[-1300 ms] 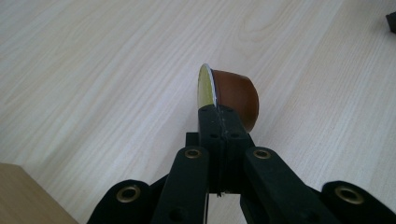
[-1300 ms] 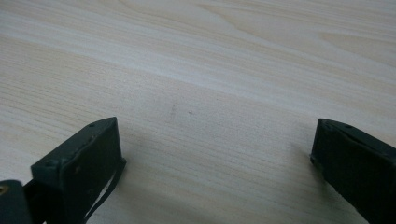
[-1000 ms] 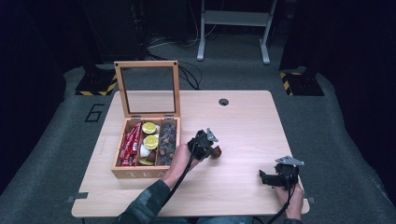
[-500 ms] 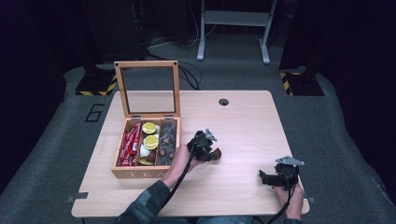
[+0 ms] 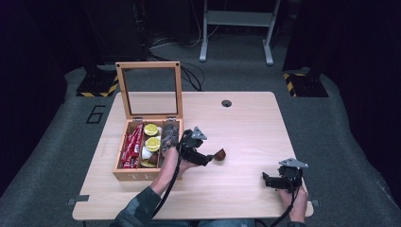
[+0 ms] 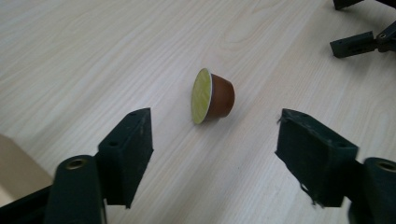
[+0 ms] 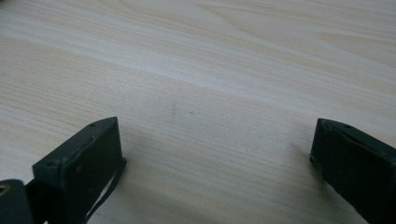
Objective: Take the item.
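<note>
The open wooden tea box with a glass-paned lid (image 5: 124, 161) already holds red sachets, dark packets and several yellow-topped capsules, so most of the packing looks done. One small brown coffee capsule with a yellow-green foil lid (image 6: 213, 95) lies on its side on the pale wooden table (image 5: 246, 127), just right of the box and apart from it. The left gripper (image 6: 212, 149) has its jaws spread wide and empty, the capsule ahead of them, untouched. The right gripper (image 7: 212, 163) rests well to the right of the box, jaws wide, holding nothing.
</note>
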### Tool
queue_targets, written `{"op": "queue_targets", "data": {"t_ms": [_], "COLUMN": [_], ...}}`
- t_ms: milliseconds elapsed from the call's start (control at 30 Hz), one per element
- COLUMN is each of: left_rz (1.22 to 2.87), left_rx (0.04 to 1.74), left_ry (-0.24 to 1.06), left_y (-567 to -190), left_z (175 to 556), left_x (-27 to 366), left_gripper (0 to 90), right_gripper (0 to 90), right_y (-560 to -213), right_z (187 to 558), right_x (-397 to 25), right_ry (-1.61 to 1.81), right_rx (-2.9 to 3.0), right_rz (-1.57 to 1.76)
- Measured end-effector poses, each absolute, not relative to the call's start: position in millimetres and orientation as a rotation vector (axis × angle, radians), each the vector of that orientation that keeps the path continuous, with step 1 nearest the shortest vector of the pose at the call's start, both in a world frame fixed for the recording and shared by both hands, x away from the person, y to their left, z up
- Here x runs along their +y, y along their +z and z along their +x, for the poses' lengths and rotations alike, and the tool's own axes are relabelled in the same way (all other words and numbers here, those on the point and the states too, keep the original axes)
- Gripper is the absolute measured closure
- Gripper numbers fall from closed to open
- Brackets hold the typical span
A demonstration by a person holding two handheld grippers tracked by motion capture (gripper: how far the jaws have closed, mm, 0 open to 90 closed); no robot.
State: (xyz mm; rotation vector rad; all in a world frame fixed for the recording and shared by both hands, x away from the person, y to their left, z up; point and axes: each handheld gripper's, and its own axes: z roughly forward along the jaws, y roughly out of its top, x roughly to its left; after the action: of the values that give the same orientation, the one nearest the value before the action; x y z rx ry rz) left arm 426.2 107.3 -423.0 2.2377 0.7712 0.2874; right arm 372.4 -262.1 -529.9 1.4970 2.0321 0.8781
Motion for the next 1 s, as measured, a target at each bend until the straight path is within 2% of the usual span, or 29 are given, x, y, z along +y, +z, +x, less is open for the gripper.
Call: {"op": "queue_targets", "data": {"t_ms": [200, 767, 1000], "left_rz": [2.186, 2.064, 1.998], "left_rx": [0.800, 0.939, 1.049], "left_ry": [0.342, 0.504, 0.562], "left_y": [-410.4, -394.5, -400.8], "left_z": [413.6, 381.3, 366.1], "left_x": [137.2, 236.4, 282.5], "left_gripper": [16.0, 5.5, 1.3], "right_gripper": [1.4, 1.4, 1.3], "right_y": [-529.9, -529.9, -529.9], "right_z": [372.5, 372.5, 372.6], "right_x": [-262.1, -262.0, -262.0], "right_ry": [0.878, 0.878, 0.877], "right_rx": [2.032, 2.030, 2.031], "right_rz": [1.497, 1.500, 1.501]}}
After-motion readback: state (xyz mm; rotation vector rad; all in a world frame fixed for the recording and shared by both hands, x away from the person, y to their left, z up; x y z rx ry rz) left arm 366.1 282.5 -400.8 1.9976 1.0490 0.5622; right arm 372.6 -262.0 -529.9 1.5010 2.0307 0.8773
